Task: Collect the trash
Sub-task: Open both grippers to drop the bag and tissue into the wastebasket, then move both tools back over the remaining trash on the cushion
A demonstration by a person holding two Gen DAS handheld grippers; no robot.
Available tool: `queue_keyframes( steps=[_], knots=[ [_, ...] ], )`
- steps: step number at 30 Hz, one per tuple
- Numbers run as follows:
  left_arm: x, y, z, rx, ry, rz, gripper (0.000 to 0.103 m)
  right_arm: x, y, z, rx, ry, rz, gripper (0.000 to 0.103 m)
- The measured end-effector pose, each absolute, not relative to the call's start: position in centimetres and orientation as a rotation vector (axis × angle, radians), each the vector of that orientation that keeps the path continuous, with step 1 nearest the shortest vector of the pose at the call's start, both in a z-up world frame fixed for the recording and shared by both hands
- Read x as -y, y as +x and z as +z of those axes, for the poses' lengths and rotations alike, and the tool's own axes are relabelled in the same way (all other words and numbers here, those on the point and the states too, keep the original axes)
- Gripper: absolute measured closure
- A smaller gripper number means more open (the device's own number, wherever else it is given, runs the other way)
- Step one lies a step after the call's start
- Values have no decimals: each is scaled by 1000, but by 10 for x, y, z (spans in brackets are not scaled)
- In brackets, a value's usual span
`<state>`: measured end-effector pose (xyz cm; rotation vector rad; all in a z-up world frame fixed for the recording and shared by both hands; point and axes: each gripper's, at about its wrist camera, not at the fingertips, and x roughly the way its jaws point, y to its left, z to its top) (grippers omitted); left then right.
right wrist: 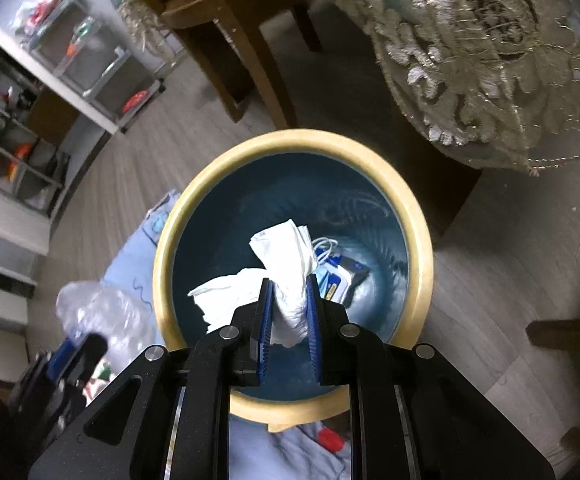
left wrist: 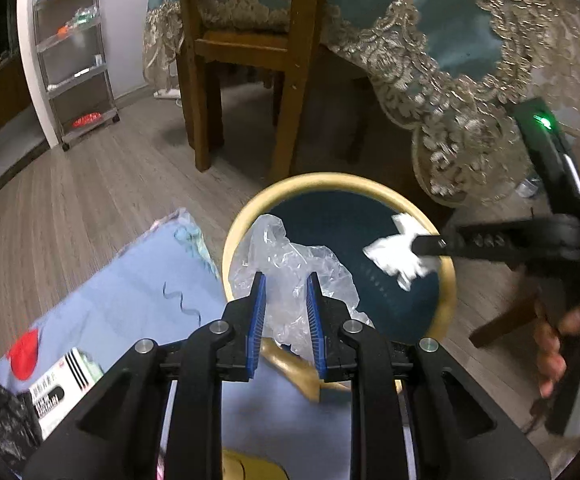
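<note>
A round bin with a tan rim (left wrist: 448,276) (right wrist: 418,240) and dark blue inside stands on the floor. My left gripper (left wrist: 286,280) is shut on a crumpled clear plastic bag (left wrist: 290,264), held over the bin's near left rim; the bag also shows in the right wrist view (right wrist: 102,312). My right gripper (right wrist: 288,280) is shut on a crumpled white tissue (right wrist: 286,264) and holds it over the bin's opening; it also shows in the left wrist view (left wrist: 430,246) with the tissue (left wrist: 398,252). Earlier trash, a blue and white packet (right wrist: 338,276), lies at the bin's bottom.
A light blue cloth (left wrist: 130,300) lies on the wooden floor left of the bin, with a red item (left wrist: 24,354) and a white box (left wrist: 62,388) on it. A wooden chair (left wrist: 246,60) and a lace-draped table (left wrist: 470,60) stand behind. A metal shelf (left wrist: 74,52) is far left.
</note>
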<state>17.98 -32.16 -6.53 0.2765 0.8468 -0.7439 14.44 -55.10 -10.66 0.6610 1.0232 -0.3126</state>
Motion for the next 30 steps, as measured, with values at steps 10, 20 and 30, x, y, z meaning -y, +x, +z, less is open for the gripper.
queue_keyframes(
  steps=[10, 20, 30],
  knots=[
    [328, 189, -54, -782, 249, -712, 46, 549, 145, -104, -1020, 640, -312, 73],
    [301, 184, -47, -787, 240, -680, 42, 545, 147, -99, -1015, 627, -306, 55],
    [221, 135, 3, -718, 251, -611, 13, 514, 132, -56, -911, 520, -202, 8]
  ],
)
